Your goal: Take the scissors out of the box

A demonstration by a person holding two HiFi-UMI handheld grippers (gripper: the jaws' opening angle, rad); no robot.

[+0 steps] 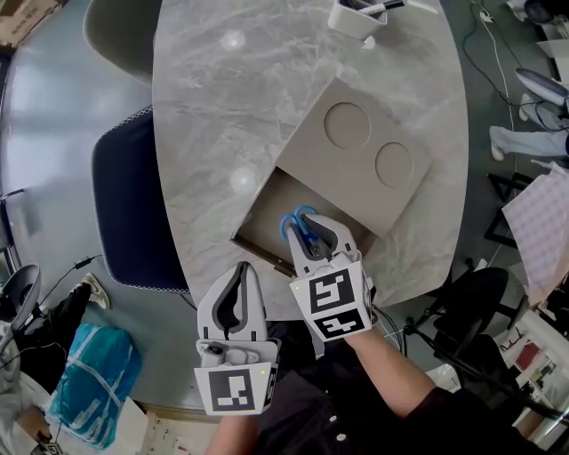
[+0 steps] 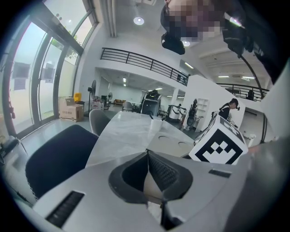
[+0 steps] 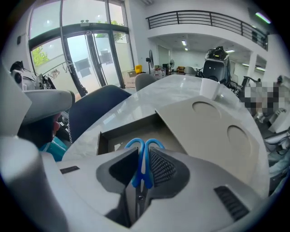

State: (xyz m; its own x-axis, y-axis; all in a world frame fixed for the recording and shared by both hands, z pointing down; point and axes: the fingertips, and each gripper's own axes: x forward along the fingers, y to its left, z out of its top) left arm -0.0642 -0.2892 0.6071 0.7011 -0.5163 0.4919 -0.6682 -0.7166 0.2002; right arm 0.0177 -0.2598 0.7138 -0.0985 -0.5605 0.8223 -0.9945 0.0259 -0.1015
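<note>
A flat grey box [image 1: 267, 206] lies on the marble table [image 1: 222, 98], its lid [image 1: 356, 151] with two round dents slid back so the near end is uncovered. Blue-handled scissors [image 1: 300, 221] stand over that opening, handles up, with my right gripper [image 1: 311, 233] shut on them. In the right gripper view the pads press both sides of the blue handles [image 3: 144, 146] between the jaws of the right gripper [image 3: 144, 156], and the blades run down out of sight. My left gripper [image 1: 239, 270] hangs at the table's near edge, shut and holding nothing; its jaws [image 2: 147, 154] meet at the tip.
A white container [image 1: 358, 18] stands at the table's far end. A dark blue chair [image 1: 133, 204] and a grey chair [image 1: 120, 31] sit along the table's left side. A teal bag [image 1: 89, 373] lies on the floor at lower left.
</note>
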